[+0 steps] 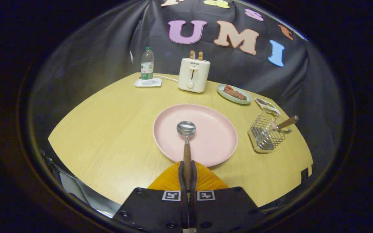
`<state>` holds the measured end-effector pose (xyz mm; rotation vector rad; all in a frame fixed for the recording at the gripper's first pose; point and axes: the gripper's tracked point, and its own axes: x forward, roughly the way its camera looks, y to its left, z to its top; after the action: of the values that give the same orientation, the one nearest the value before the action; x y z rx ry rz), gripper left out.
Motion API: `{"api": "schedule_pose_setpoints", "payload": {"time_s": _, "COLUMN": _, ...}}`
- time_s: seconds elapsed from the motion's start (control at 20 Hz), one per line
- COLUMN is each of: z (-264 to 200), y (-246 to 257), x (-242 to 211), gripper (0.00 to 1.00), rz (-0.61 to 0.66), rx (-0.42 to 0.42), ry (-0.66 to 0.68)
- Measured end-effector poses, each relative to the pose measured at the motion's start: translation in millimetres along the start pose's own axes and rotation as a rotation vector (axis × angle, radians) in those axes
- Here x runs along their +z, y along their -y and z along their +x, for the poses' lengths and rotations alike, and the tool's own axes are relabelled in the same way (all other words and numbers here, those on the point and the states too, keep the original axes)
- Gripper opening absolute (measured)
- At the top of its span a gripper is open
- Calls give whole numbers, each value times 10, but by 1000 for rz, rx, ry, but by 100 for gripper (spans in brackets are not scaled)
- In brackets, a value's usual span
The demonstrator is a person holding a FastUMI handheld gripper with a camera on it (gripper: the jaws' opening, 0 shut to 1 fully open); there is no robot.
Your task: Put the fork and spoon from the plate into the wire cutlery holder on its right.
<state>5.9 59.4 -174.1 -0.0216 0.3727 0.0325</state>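
My gripper (pixel 187 174) is shut on the wooden handle of the spoon (pixel 186 136), both fingers pressing it. The spoon points straight ahead, its metal bowl over the middle of the pink plate (pixel 215 142). I cannot tell whether the bowl touches the plate or hangs just above it. To the right of the plate stands the wire cutlery holder (pixel 265 134), tilted in the view, with the fork (pixel 285 124) in it, wooden handle sticking out to the upper right.
Round wooden table (pixel 108 129). Beyond the plate stand a white toaster (pixel 193 75), a water bottle (pixel 147 66) on a white coaster, and a green dish with food (pixel 234 94). A small dish (pixel 266 106) sits just behind the holder.
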Motion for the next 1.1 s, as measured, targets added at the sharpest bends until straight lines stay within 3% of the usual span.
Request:
{"api": "schedule_pose_setpoints", "payload": {"time_s": 0.5, "z": -378, "y": 323, "x": 572, "gripper": 4, "rz": 113, "rx": -111, "ry": -84}}
{"api": "schedule_pose_setpoints", "payload": {"time_s": 0.85, "z": -559, "y": 941, "x": 1060, "gripper": 4, "rz": 337, "rx": -257, "ry": -144}}
{"api": "schedule_pose_setpoints", "payload": {"time_s": 1.1, "z": -462, "y": 1452, "x": 1141, "gripper": 4, "rz": 485, "rx": -365, "ry": -217}}
